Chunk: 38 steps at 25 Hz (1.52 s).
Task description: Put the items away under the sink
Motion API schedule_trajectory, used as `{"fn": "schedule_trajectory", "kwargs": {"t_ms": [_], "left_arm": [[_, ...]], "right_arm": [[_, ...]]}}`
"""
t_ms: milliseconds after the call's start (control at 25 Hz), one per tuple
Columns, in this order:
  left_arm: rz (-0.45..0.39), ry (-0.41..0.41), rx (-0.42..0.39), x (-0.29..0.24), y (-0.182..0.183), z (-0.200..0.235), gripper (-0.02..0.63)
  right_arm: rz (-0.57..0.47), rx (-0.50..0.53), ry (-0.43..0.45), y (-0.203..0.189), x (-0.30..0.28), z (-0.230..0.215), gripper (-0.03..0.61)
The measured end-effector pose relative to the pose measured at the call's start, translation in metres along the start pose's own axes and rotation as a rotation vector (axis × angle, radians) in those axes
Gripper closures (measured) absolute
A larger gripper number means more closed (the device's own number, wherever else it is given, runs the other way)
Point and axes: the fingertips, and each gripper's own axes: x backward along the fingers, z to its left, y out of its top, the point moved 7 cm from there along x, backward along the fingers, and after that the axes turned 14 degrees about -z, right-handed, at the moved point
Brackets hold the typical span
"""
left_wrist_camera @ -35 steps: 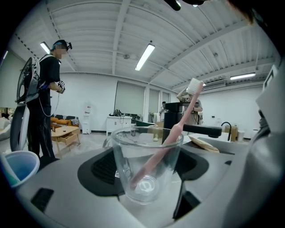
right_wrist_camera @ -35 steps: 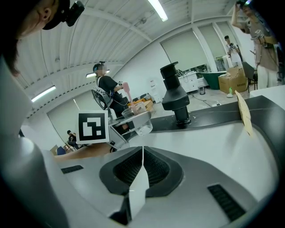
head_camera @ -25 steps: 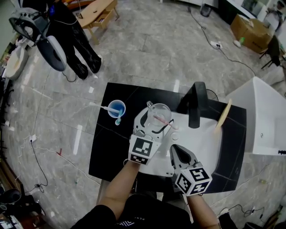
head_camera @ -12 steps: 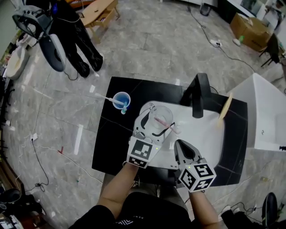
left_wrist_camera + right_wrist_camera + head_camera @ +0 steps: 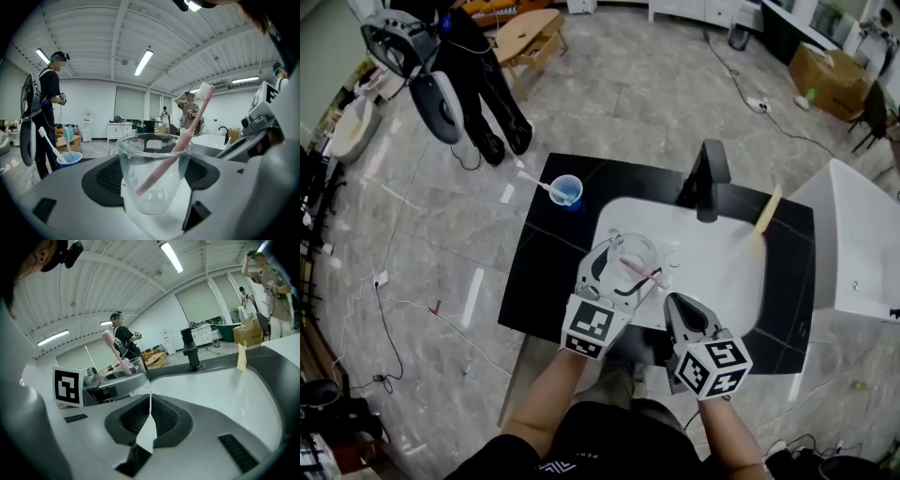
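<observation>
Your left tongs (image 5: 621, 259) clamped the clear glass cup (image 5: 152, 180), pink toothbrush (image 5: 183, 135) slanting inside, head up-right, your right tongs (image 5: 150, 398) pressed together

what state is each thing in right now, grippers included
left gripper: shut on the glass cup
glass cup: upright between the jaws
pink toothbrush: leaning inside the glass cup, head up
right gripper: shut, nothing in it
blue cup: upright on the black counter, not held
</observation>
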Motion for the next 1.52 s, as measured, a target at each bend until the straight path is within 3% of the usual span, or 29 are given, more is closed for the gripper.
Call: {"fn": "schedule_trajectory", "kwargs": {"t_ms": [720,1520], "left_arm": [[-0.003,0.061,-0.029,0.105,0.011,-0.061,0.232],[-0.019,0.114,-0.025,0.182,0.006,-0.117,0.232]], "right_arm": [[-0.003,0.063,0.081,-0.032,0.084,0.047,0.541],[0.001,0.098,0.161,-0.049,0.136,0.078,0.541]]}}
